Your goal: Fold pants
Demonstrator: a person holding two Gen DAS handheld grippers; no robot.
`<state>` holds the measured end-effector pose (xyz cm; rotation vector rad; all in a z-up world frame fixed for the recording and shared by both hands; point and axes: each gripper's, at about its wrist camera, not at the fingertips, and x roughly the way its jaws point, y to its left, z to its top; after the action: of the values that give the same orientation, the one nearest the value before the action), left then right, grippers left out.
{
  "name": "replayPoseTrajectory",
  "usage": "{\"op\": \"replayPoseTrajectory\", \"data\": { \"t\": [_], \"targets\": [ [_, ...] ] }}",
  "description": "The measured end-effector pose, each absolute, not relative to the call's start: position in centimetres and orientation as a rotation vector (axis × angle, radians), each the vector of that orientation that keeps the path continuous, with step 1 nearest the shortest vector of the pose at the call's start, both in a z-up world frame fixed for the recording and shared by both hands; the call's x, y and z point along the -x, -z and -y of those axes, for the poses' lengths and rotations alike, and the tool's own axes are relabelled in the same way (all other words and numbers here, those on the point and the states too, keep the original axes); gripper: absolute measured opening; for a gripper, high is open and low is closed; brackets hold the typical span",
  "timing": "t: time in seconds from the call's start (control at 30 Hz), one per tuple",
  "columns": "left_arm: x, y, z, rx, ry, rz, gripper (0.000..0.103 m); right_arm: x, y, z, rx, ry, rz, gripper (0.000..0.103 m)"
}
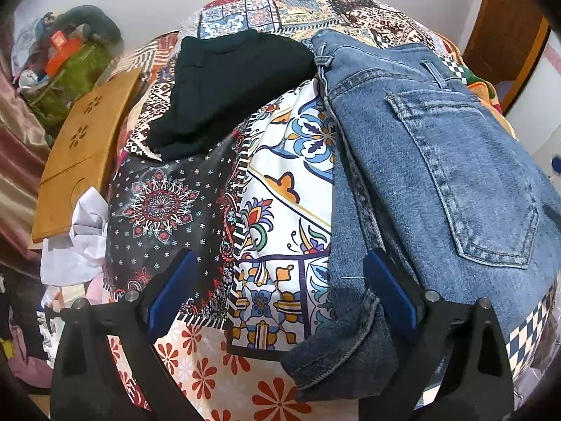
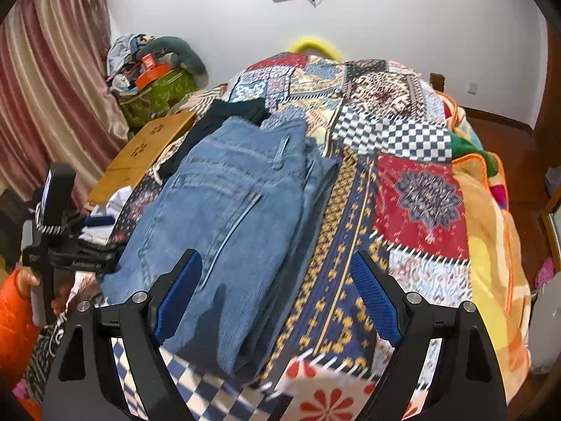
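A wooden lap tray (image 1: 80, 161) leans far left of the left hand-held gripper (image 1: 277, 291), whose jaws stand apart over the patchwork bedspread (image 1: 291, 182); folded black pants (image 1: 224, 91) lie ahead. The folded blue jeans (image 1: 438, 175) rest beside its right finger. The right hand-held gripper (image 2: 277, 291) hangs open, jeans ahead-left of it.

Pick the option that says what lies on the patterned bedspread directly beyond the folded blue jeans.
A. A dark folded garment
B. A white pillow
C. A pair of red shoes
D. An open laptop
A: a dark folded garment lies on the bedspread at the far end of the jeans, touching their waistband; no pillow, shoes or laptop lie there.
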<state>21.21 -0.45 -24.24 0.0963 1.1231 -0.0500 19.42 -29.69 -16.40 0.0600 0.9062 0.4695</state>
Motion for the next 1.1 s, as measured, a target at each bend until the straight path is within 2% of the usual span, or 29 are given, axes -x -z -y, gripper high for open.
{"op": "replayPoseTrajectory", "data": {
  "t": [0.03, 0.07, 0.17, 0.2, 0.5, 0.73, 1.03, 1.07, 1.1],
  "targets": [
    [-21.1, 24.3, 0.2, -0.073, 0.048, -1.123, 0.098, -19.3, 17.0, 29.6, -0.063, -0.480, -0.921, 0.071],
    [-21.0, 24.4, -0.1, -0.048, 0.047, -1.121, 0.098, -19.2, 17.5, 29.5, -0.061, -0.488, -0.937, 0.055],
    [-20.7, 24.7, -0.8, -0.028, 0.041, -1.103, 0.098, -18.9, 19.8, 29.2, -0.066, -0.523, -0.991, 0.034],
    [-20.5, 24.7, -0.9, -0.033, 0.034, -1.093, 0.098, -18.7, 20.3, 29.2, -0.076, -0.539, -0.989, 0.032],
    [-22.4, 20.5, -1.0, -0.112, 0.032, -0.978, 0.098, -20.4, 18.2, 28.9, -0.004, -0.524, -0.970, 0.032],
    [-28.6, 18.3, 0.6, -0.120, 0.107, -0.902, 0.098, -25.3, 16.9, 29.4, -0.047, -0.474, -0.922, 0.038],
    [-37.0, 22.1, 4.5, -0.127, 0.243, -1.024, 0.099, -32.8, 18.8, 27.4, -0.069, -0.511, -0.941, 0.038],
    [-37.5, 22.7, 4.6, -0.111, 0.261, -1.039, 0.099, -33.3, 19.2, 27.2, -0.069, -0.519, -0.948, 0.038],
    [-37.9, 23.2, 4.8, -0.088, 0.282, -1.050, 0.093, -34.0, 19.8, 26.8, -0.070, -0.533, -0.957, 0.038]
  ]
}}
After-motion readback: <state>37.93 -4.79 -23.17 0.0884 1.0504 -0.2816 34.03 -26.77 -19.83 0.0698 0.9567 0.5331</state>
